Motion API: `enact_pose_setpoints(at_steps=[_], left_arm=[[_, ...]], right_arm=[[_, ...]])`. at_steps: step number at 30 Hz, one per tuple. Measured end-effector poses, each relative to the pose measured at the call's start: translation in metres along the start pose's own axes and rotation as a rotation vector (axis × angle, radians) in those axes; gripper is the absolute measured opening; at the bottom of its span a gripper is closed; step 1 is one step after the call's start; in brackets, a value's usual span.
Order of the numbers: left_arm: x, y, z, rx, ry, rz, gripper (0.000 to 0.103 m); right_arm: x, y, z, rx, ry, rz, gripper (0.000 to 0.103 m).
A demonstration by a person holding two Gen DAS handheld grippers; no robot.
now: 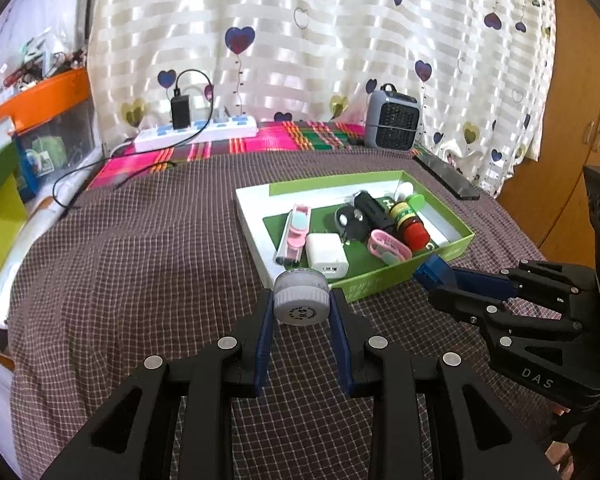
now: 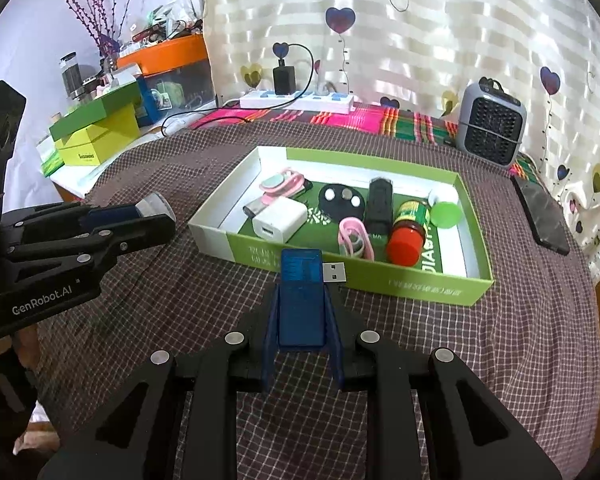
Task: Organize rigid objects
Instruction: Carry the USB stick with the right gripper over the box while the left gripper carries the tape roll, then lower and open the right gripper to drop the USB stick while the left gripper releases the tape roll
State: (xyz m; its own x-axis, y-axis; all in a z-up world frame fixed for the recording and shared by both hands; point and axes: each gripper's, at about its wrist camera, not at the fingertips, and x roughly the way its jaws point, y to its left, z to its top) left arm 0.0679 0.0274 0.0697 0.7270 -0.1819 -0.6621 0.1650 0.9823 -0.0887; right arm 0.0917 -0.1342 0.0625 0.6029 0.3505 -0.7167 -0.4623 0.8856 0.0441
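Observation:
My left gripper (image 1: 301, 300) is shut on a small round white jar (image 1: 301, 296), held above the checked cloth just short of the green box (image 1: 380, 280). My right gripper (image 2: 302, 280) is shut on a blue USB device (image 2: 301, 288) whose metal plug (image 2: 334, 272) sticks out to the right, close to the green box's near wall (image 2: 340, 268). The box holds a white charger (image 2: 279, 218), pink clips (image 2: 356, 240), a black round plug (image 2: 342, 199), a black stick (image 2: 380, 202), a red-capped bottle (image 2: 408, 232) and a green-capped bottle (image 2: 446, 212). Each gripper shows in the other's view, the left gripper (image 2: 156, 210) and the right gripper (image 1: 434, 272).
A grey mini heater (image 2: 492, 132) stands at the back right, a dark phone (image 2: 542, 216) lies right of the box, and a white power strip (image 2: 296, 101) with a black adapter sits at the back. Stacked green and yellow boxes (image 2: 96, 132) stand at left.

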Motion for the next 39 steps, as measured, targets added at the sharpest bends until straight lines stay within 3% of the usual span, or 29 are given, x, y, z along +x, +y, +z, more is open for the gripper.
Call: enact_pose_setpoints(at_steps=[18,39], left_arm=[[0.014,-0.002,0.04,0.024,-0.03,-0.029,0.026],[0.095,-0.014,0.064,0.026,0.067,-0.098,0.026]], right_arm=[[-0.007,-0.017,0.039,-0.022,-0.046,-0.024,0.023],[0.06,-0.071,0.054,0.051,0.073,-0.064,0.023]])
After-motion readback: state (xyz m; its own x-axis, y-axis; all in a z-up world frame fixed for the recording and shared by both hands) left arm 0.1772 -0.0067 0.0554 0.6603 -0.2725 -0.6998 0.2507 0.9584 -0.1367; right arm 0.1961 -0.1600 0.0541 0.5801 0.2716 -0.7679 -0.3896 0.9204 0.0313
